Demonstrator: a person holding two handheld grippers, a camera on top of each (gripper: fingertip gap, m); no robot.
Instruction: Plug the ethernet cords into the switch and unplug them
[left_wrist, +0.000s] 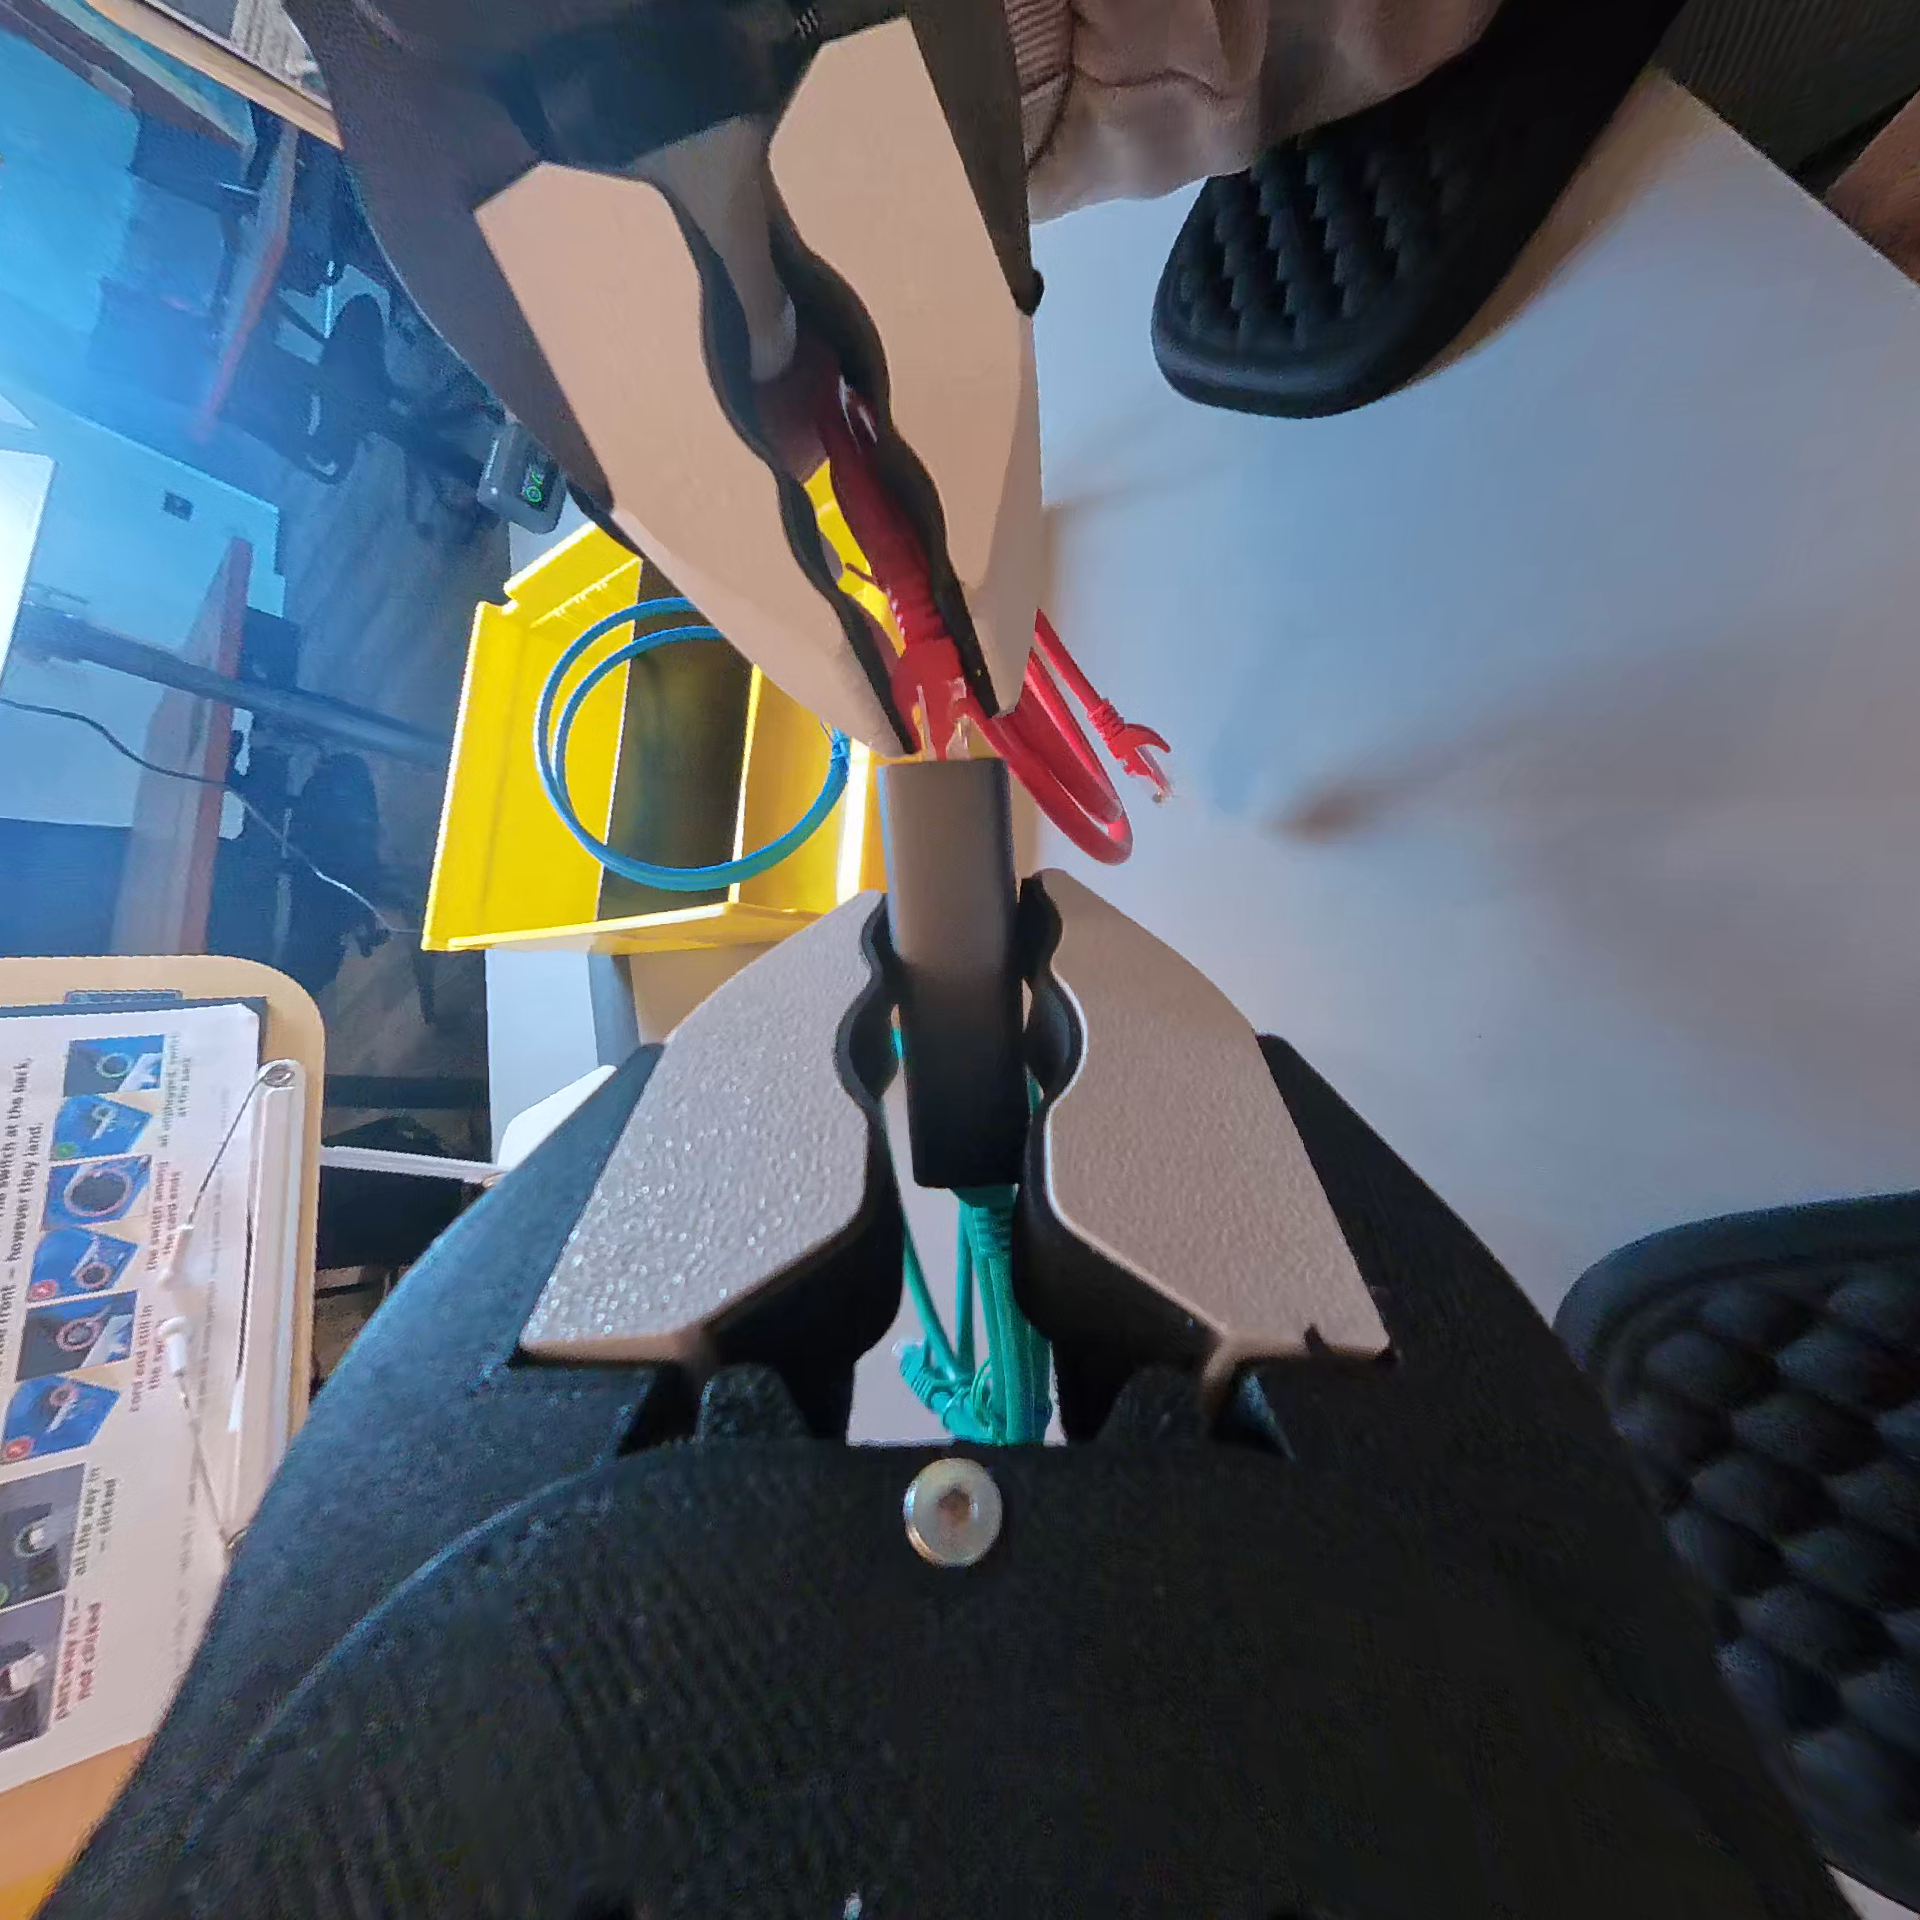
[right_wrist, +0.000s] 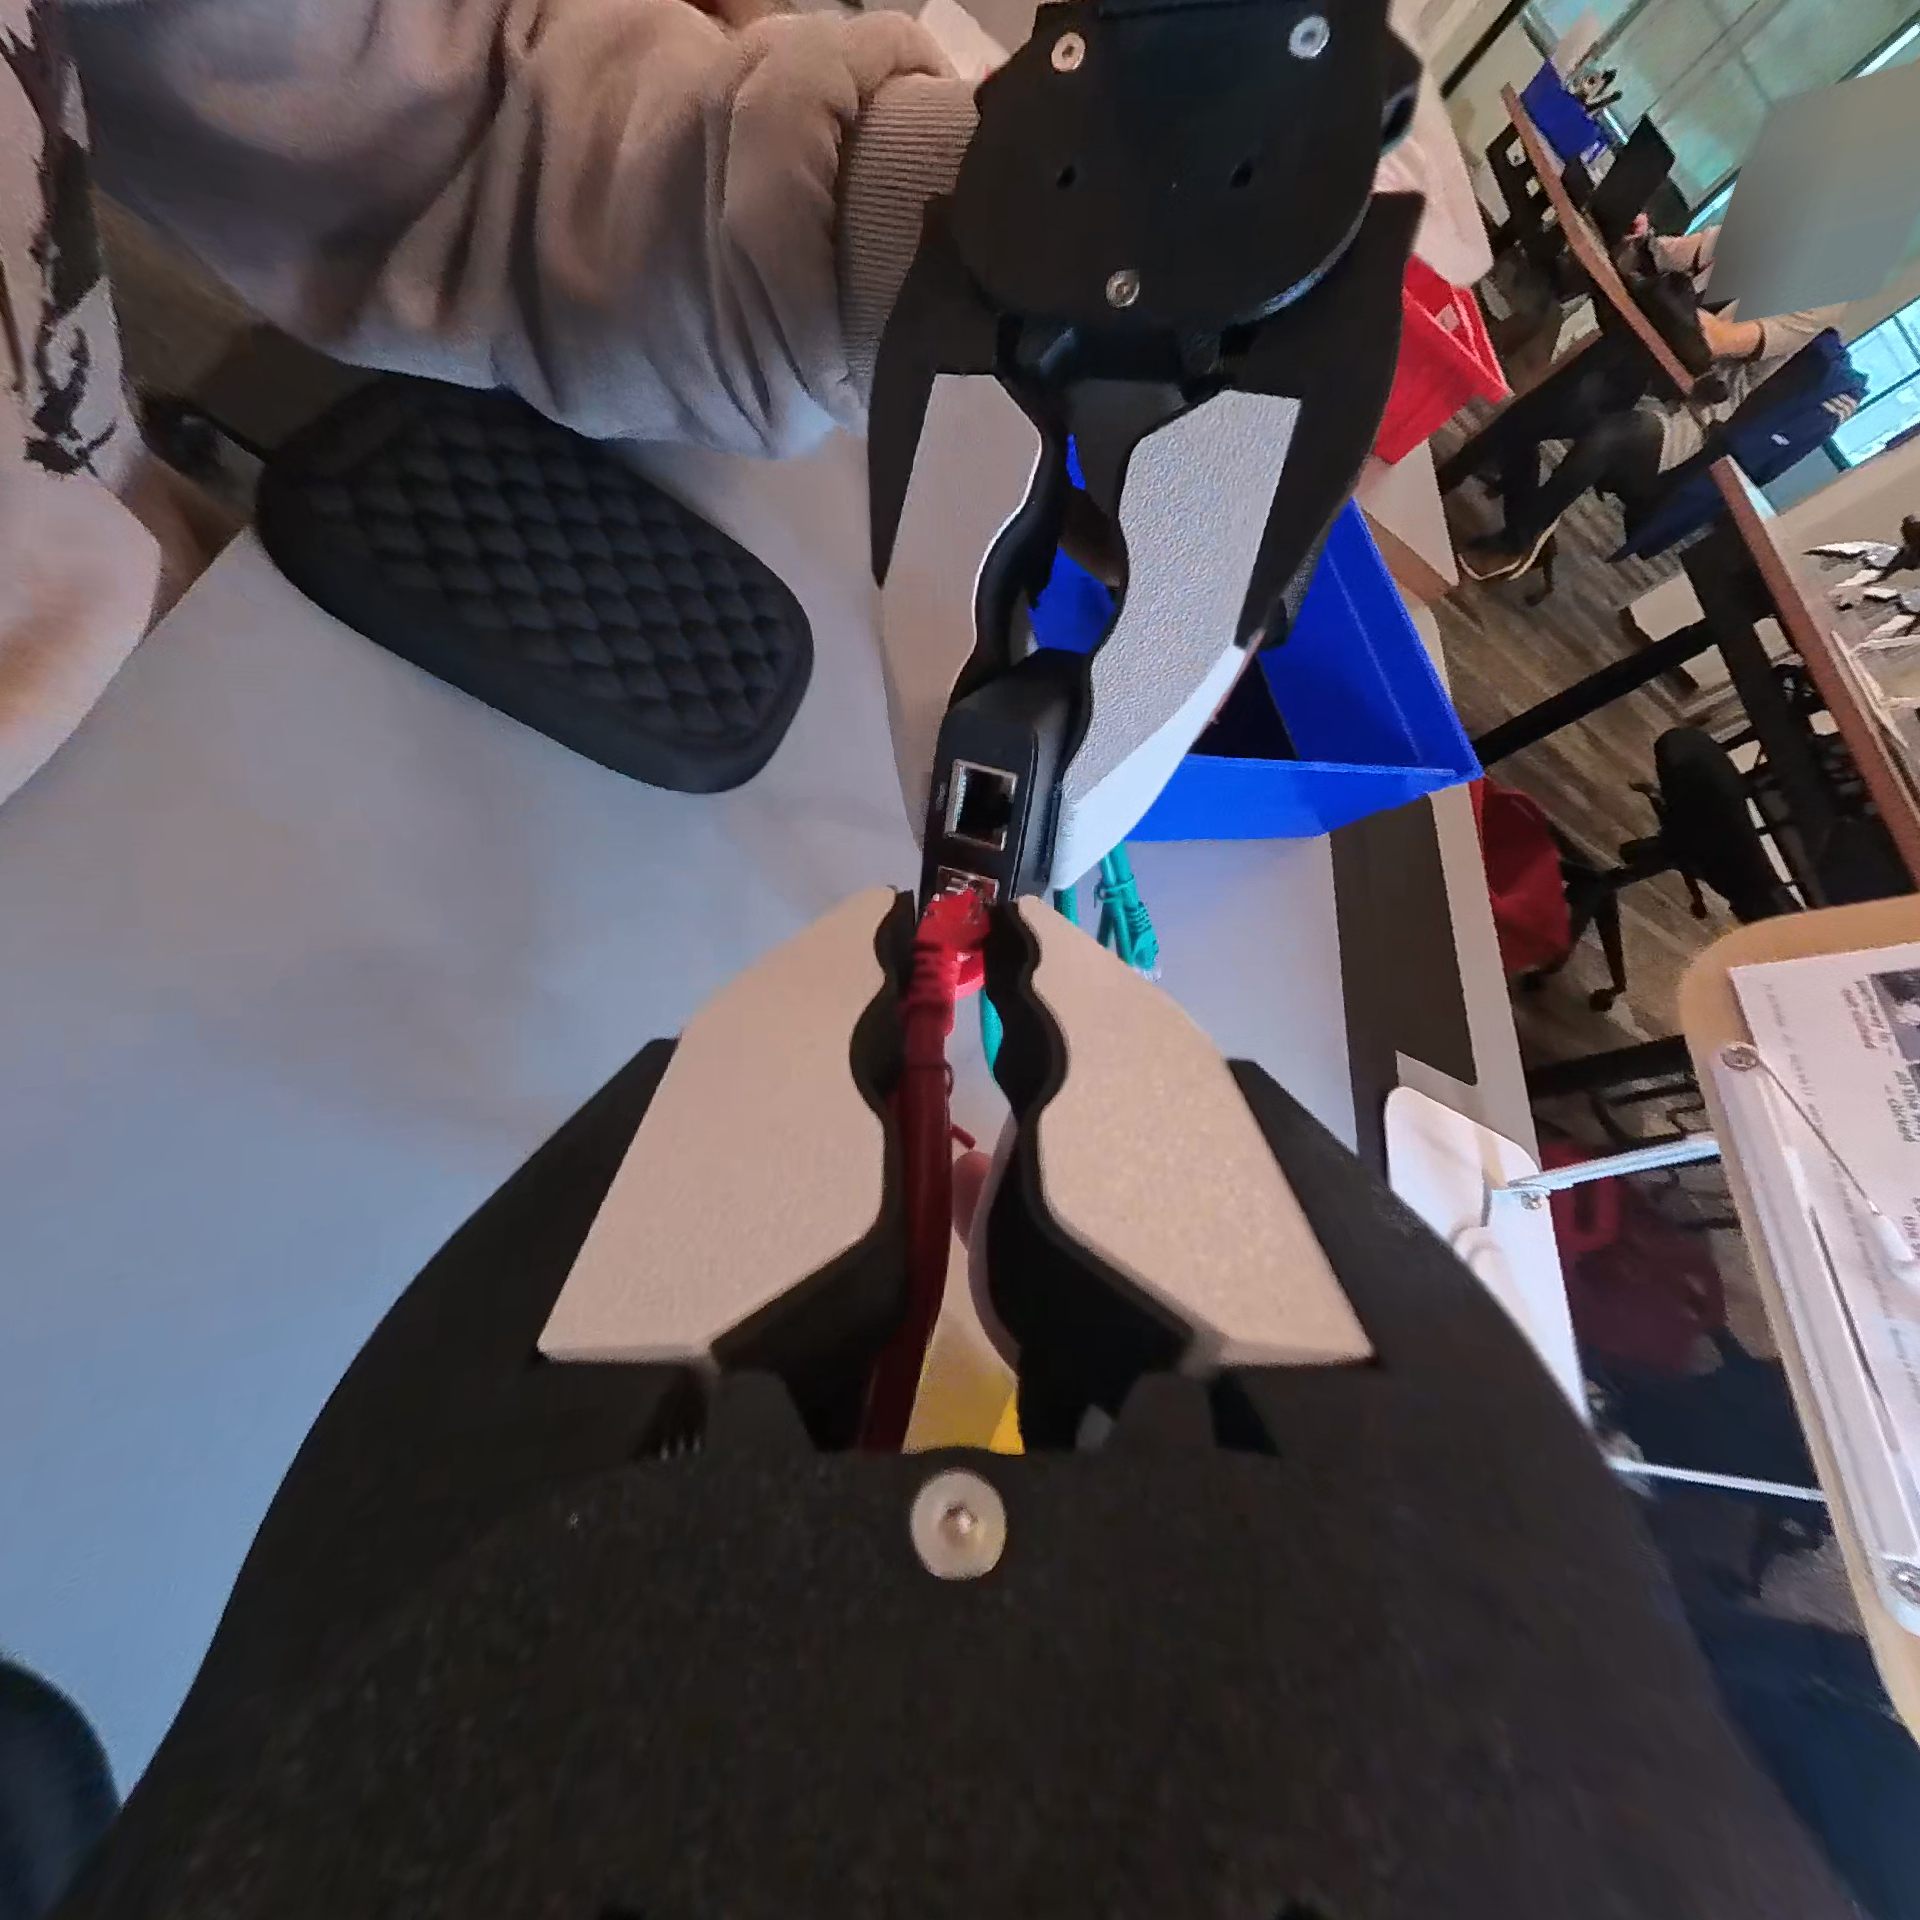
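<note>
Meeting the switch (right_wrist: 987, 800) at its lower port, the red ethernet cord's (right_wrist: 930, 1049) plug sits nose-first in line with the switch's long axis, seating depth not readable; the upper port is vacant. Right gripper (right_wrist: 951, 914): closed on the cord just behind the plug, nearer arm for the push or pull. Left gripper (left_wrist: 951, 914): clamped on the switch body, held above the white desk (left_wrist: 1455, 727), green cord (left_wrist: 987, 1299) beneath.
</note>
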